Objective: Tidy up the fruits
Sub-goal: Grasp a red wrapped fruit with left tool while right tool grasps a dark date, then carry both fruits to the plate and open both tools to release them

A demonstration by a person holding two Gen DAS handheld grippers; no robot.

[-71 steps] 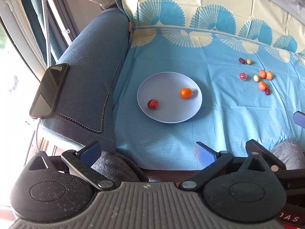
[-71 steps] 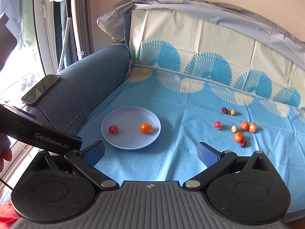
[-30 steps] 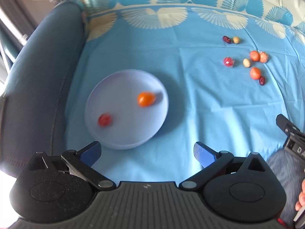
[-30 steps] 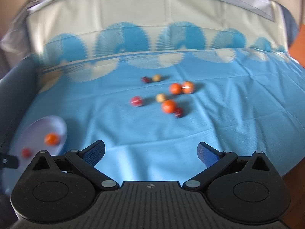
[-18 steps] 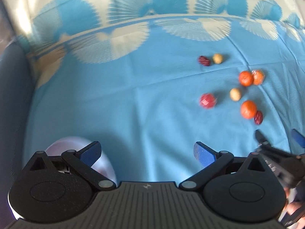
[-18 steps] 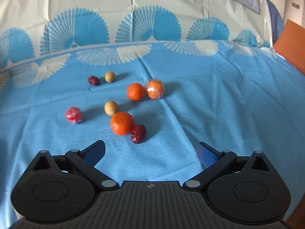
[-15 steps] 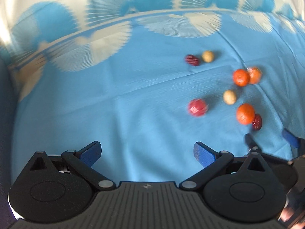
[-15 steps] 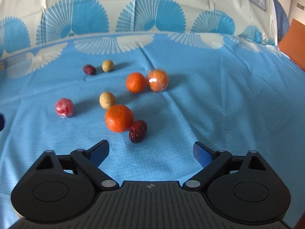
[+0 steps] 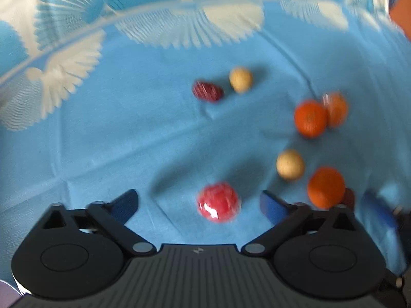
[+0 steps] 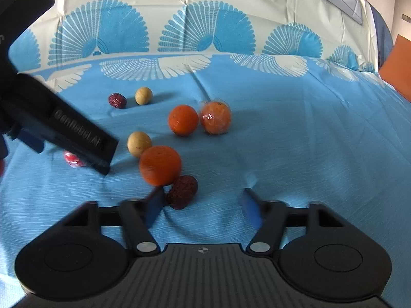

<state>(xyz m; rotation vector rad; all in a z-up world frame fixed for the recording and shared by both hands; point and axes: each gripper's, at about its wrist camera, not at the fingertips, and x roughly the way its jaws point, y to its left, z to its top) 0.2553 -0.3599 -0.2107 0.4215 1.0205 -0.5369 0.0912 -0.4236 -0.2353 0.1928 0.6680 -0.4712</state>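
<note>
Fruit lies scattered on the blue cloth, and both tongs are down among it. Nearest my right gripper is a wrinkled dark red date, just beside the left finger, not between the two; a bare tangerine touches it from behind. The jaws stand spread about halfway and grasp nothing. I judge the date light, leathery and a bit soft, so I would pinch it across its short middle, gently. The tangerine looks round and apt to roll, with a peel that gives; I would take it at its widest.

My left gripper is released wide, and a red fruit in shiny wrap sits between the fingers, nearer the right one, not yet touched as far as the blur lets me tell. That film looks slippery, so I want a centred squeeze.

Further out lie a pale round fruit, then another tangerine touching a film-wrapped one, and farthest a second date near a second pale fruit.
</note>
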